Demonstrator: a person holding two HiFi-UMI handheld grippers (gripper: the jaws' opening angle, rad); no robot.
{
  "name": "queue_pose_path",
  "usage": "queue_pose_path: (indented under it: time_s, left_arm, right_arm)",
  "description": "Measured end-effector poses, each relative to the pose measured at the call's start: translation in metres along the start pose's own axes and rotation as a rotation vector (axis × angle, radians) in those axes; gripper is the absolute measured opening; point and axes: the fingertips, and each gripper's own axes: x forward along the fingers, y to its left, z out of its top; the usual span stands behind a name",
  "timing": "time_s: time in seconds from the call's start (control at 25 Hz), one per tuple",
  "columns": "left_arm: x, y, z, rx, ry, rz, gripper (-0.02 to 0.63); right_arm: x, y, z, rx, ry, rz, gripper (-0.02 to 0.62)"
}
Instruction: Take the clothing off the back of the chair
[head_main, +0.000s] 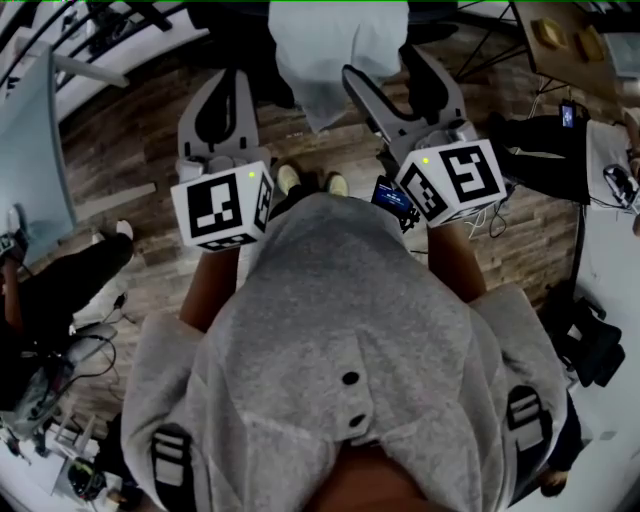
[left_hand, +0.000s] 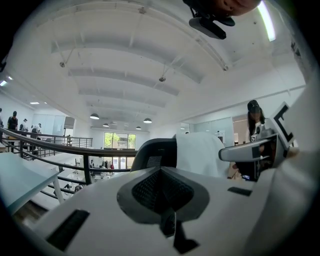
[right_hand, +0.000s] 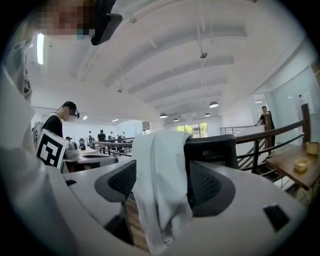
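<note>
A: How does the right gripper (right_hand: 162, 190) stand?
B: Its jaws are spread, and the white garment (right_hand: 155, 145) hangs down between them — a gap shows between the cloth and one pad.
A: And the left gripper (left_hand: 161, 192)?
B: Pressed together on nothing, held beside the right one.
A: Where is the garment?
B: Draped over the top of the black chair back (right_hand: 212, 147), ahead of both grippers, its loose end hanging above the wooden floor (head_main: 130, 150).
</note>
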Motion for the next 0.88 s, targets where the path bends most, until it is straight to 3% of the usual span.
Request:
queue_pose_path:
  time_s: [0.36, 0.88]
  left_arm:
    - [0.001, 0.021, -0.003, -0.007, -0.009, 0.000, 0.012]
    - [-0.001, 0.050, -0.010, -0.015, -0.001, 0.003, 0.012]
  right_arm:
    - [0.028, 0.012, 0.004, -0.013, 0.005, -0.097, 0.419]
    - [0.058, 0.013, 0.004, -0.071, 0.011, -0.319, 0.446]
